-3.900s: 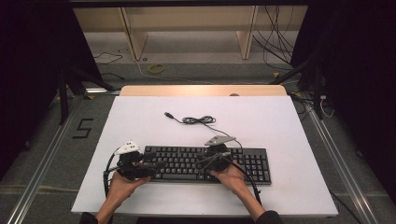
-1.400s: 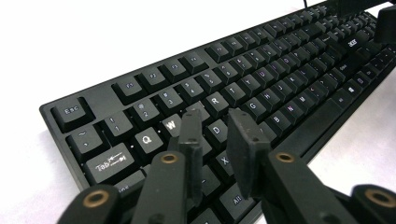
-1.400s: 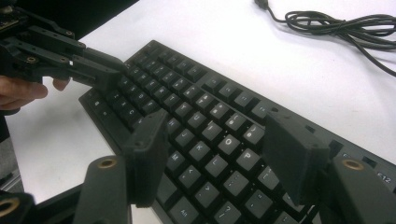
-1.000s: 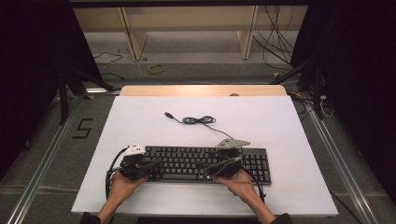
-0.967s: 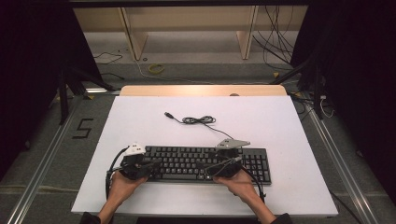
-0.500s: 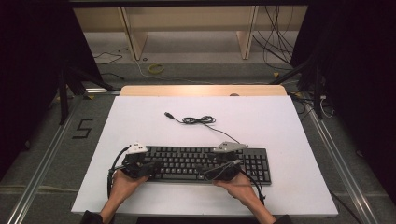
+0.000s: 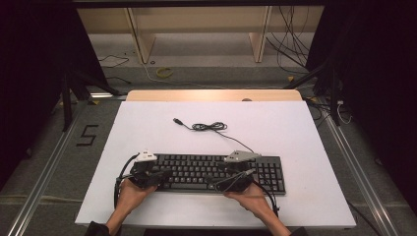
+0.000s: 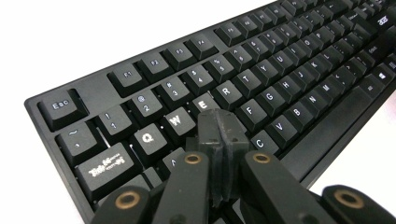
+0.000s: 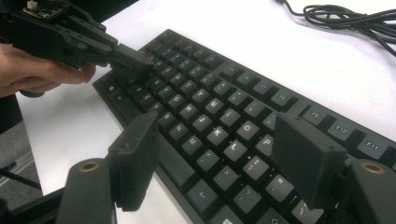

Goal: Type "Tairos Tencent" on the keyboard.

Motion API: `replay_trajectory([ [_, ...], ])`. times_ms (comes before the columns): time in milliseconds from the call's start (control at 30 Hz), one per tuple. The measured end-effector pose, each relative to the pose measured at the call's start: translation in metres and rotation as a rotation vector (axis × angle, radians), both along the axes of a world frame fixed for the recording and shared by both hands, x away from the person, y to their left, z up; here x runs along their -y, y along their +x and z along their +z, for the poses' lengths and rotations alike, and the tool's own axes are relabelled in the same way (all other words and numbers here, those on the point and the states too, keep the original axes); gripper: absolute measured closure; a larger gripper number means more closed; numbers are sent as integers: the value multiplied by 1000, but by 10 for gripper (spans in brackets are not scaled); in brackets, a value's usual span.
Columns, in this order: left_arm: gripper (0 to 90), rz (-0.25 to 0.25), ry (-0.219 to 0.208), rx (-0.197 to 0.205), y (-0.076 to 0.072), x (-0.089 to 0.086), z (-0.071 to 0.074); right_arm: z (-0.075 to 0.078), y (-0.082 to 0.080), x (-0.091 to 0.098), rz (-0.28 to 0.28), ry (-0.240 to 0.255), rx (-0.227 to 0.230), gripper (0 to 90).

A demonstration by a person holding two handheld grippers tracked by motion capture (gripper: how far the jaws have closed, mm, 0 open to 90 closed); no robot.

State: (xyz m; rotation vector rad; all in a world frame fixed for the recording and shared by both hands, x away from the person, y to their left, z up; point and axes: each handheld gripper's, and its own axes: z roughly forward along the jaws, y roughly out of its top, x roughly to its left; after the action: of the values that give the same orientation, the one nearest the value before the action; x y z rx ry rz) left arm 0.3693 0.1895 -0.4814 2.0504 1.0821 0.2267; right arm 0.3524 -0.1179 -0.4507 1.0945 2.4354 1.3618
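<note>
Black keyboard (image 7: 206,172) lying flat near the desk's (image 7: 295,132) front edge, its cable (image 7: 209,127) coiled behind. Left gripper (image 8: 219,140) shut, empty, tip apparently pressing keys beside W, like typing. Right gripper (image 9: 224,158) spread wide over the keyboard's right letters, jaws just opened, gripping nothing.

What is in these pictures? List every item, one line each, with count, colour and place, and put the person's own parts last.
Flat black plastic keyboard: one, black with white letters, near edge of the table, lying crosswise.
Thin black keyboard cable with plug: one, black, loosely bundled on the table beyond the keyboard.
White rectangular table top: one, white, with a pale wooden strip along its far edge.
Yellow coiled cord: one, yellow, on the floor beyond the table.
Pale wooden shelf unit: one, light wood, at the back.
Left gripper: one, black, jaws shut, tip over the keys near W and E.
Right gripper: one, black, jaws open above the right-hand letter keys.
Hands: two, at the near edge, each holding a gripper.
</note>
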Motion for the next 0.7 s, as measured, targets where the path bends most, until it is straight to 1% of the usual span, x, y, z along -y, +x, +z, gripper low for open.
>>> replay_trajectory([
  [33, 894, -9, 10, 11, 0, 1, -1, 0, 0, 0, 0, -1, 0, 330],
  [133, 895, -11, 21, 7, 0, 2, 0, 0, -1, 0, 0, -2, 1, 330],
  [200, 895, -10, 15, 2, 0, 2, 0, 0, -1, 0, -1, -3, -1, 330],
  [367, 893, -11, 11, 8, 0, 1, 0, 0, 0, 1, -4, -3, 4, 330],
  [433, 885, -1, 1, 10, -1, 1, 1, 0, 0, 1, -5, -3, 5, 330],
  [467, 849, -2, -1, 7, 0, 0, 1, 0, 0, 1, -6, 0, 7, 330],
  [533, 837, -5, -16, 19, -1, -1, 2, 1, 0, 2, -10, 1, 1, 330],
  [600, 805, 2, -29, 32, -2, -3, 4, 1, 0, 2, -10, 3, 5, 330],
  [667, 736, 11, -52, 37, -2, -5, 5, 1, 0, 2, -10, 4, 8, 330],
  [700, 716, 10, -60, 39, -3, -6, 6, 1, 0, 2, -10, 4, 9, 330],
])
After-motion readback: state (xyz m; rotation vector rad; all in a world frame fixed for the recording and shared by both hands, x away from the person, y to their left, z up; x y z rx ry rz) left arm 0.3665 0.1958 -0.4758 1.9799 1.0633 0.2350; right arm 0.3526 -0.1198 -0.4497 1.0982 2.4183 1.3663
